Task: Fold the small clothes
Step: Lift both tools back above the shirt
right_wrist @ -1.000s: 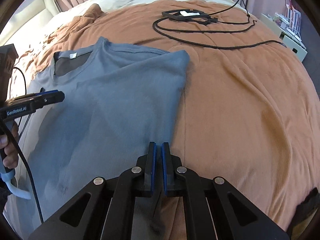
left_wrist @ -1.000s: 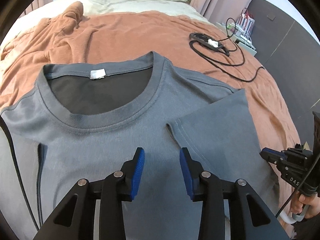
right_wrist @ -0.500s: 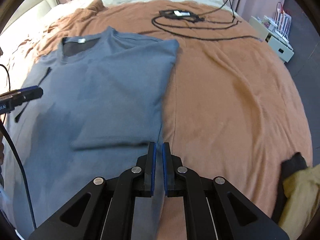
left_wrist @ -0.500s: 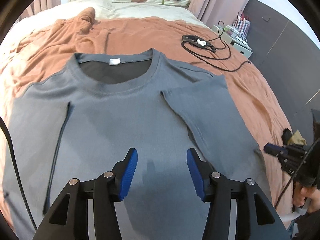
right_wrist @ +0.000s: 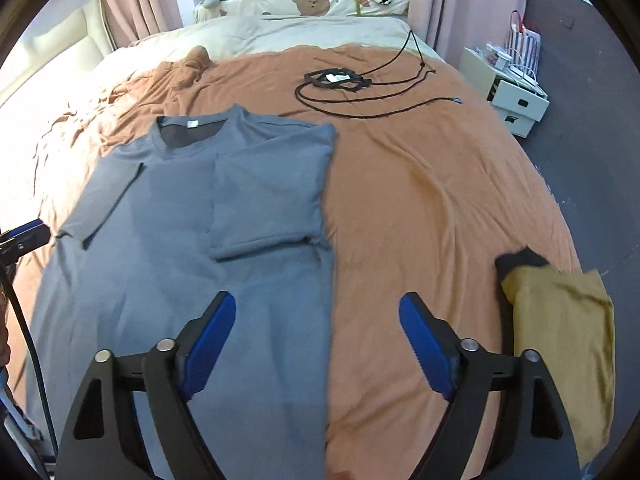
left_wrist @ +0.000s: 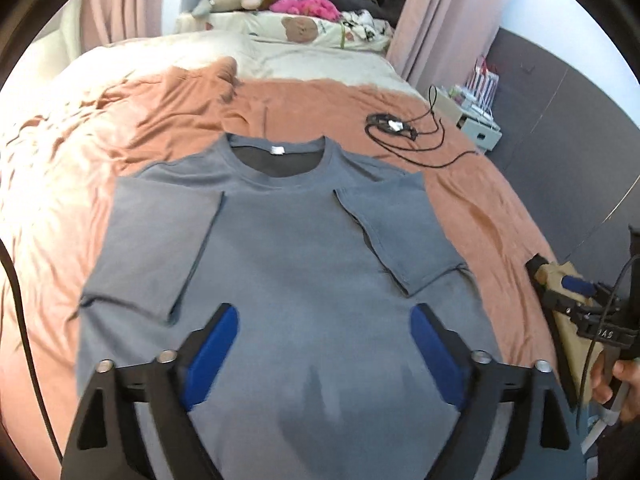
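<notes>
Grey T-shirt [left_wrist: 288, 272] flat on the orange bedspread [right_wrist: 420, 200], both sleeves folded inward.
Left gripper [left_wrist: 324, 334] and right gripper [right_wrist: 316, 328] above it, jaws opening wide, empty.

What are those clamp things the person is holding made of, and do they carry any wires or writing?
Each hand-held gripper is a black angular plastic frame with silver pivot bolts and two fingers faced with bright blue pads: the left hand-held gripper, the right hand-held gripper. A thin black cable trails beside the left one. Seen from the left wrist camera, the right one's side carries small white lettering, too blurred to read.
</notes>
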